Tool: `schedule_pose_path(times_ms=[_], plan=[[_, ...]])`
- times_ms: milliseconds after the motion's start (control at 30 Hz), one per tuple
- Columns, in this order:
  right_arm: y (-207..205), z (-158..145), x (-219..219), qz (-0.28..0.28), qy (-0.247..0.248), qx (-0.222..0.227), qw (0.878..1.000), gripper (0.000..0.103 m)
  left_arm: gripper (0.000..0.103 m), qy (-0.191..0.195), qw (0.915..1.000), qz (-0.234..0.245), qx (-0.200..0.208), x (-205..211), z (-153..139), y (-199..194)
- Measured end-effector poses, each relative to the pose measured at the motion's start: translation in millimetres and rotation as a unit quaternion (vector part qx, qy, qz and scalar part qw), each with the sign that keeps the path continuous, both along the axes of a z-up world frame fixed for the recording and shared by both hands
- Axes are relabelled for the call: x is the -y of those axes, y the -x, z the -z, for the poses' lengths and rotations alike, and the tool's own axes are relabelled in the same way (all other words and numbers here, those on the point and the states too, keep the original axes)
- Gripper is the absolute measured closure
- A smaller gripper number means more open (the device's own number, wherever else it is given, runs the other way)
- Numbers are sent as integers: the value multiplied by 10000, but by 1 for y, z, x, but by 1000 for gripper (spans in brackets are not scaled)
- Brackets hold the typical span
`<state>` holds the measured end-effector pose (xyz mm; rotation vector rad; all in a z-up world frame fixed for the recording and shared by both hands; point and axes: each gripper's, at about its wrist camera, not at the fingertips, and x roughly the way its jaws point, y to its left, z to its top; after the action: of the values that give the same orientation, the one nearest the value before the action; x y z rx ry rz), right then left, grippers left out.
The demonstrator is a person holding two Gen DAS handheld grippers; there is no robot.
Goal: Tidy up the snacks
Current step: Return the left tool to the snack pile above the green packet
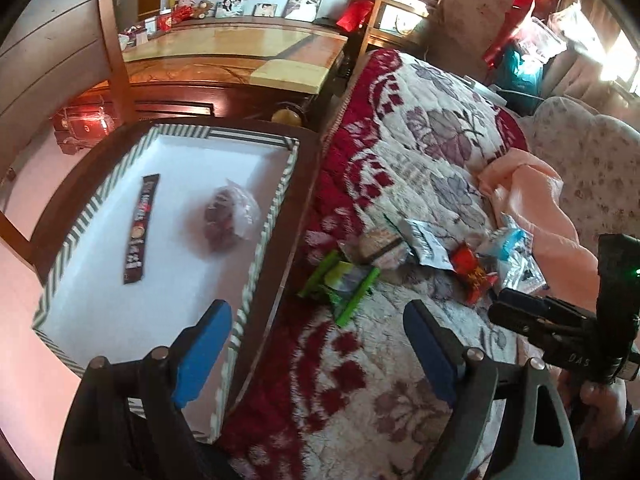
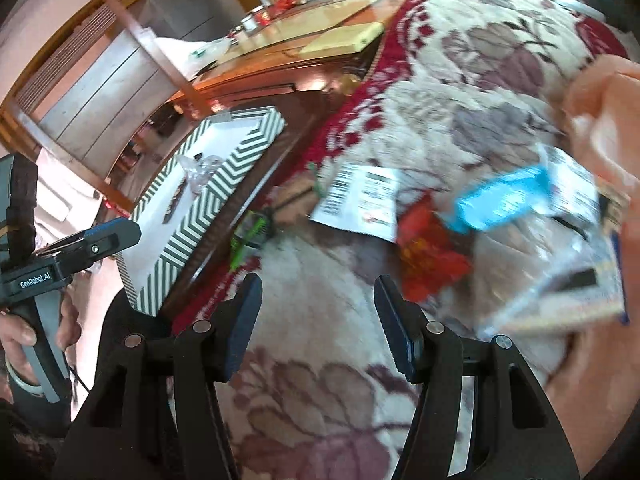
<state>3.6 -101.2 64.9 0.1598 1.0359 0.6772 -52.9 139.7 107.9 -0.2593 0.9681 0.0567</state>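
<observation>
The left claw (image 1: pixel 318 350) stood with its blue pads wide apart and nothing between them, straddling the near rim of the striped tray (image 1: pixel 256 248) and the edge of the floral quilt (image 1: pixel 420 152); the right claw (image 2: pixel 318 320) was likewise spread and empty, hovering over the quilt short of the snack pile. The likeliest trouble, as I judged it, lay in that pile: the packets overlapped on soft, yielding bedding, so a closing claw could pinch two wrappers at once, or press one into the quilt and slip off its glossy film. The tray appeared to sit on a dark wooden bench (image 1: pixel 304 184) beside the bed, and a snack released too near its low rim could slide off into the gap. Inside the tray I counted two things, apart from each other: one long dark bar (image 1: pixel 141 229) and one clear bag of dark red pieces (image 1: pixel 230 216). On the quilt I made out one green packet (image 1: pixel 344 284), one round brownish snack (image 1: pixel 380 246), one white packet with a barcode (image 2: pixel 360 200), one red packet (image 2: pixel 430 256), one blue-and-white packet (image 2: pixel 504 200) and one clear crinkled bag (image 2: pixel 572 272), six in all, though motion blur and overlap made that uncertain.
</observation>
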Motion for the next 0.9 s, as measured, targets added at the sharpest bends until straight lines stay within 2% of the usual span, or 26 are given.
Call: schedule_pose_path(times_ms=[100,267,433,567,767,900], plan=[[6,-8,12,155,-86,58,9998,45,13,230,9995,183,-95,2,5,0],[19,-16,33,335,-69,217,9992,45,9,374,9986,346,-148,-9,10,0],[16,-5,46,523,-205,26,9984,45,9,416,9977,378,-382,-9,24,-11],[16,1,43,448,-172,-47,9988,45,9,250,9962,716,-435,12,32,-23],[17,4,38,324,0,-39,9995,45,9,227,9877,1452,-526,38,52,-45],[16,6,39,353,6,-64,9994,45,11,118,9863,1509,-658,38,64,-55]])
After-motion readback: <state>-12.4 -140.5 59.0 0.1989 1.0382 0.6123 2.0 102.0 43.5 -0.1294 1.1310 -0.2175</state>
